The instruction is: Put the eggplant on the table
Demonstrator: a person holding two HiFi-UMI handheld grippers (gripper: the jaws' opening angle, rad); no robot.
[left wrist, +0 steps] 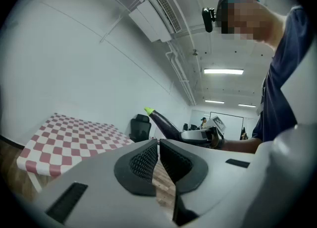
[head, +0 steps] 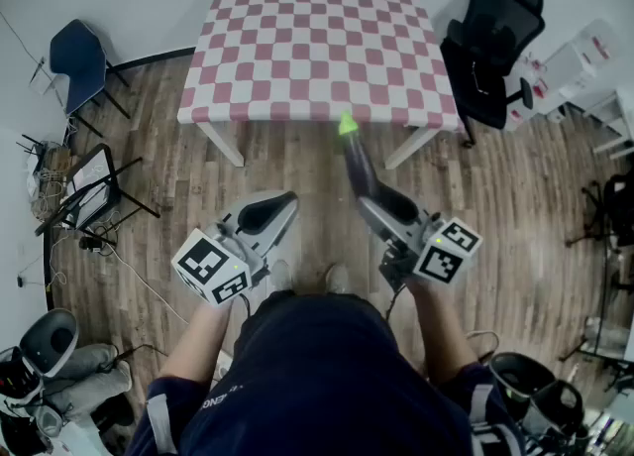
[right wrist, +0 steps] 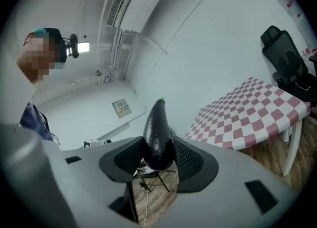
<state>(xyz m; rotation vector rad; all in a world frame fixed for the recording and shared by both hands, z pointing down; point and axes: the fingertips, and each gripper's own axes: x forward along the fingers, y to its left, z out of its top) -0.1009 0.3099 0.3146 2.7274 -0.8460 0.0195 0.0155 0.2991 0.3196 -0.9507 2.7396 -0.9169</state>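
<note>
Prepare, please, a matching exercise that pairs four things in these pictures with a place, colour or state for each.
Things:
1. eggplant
2. left gripper
3. table
4. black office chair

Descriptions:
A. jaws together, nothing between them
B. stands by the table's right side in the head view
C. clamped in the right gripper, green tip pointing away
D. covered in pink-and-white checks

Pairs: 1-C, 2-A, 3-D, 4-B
</note>
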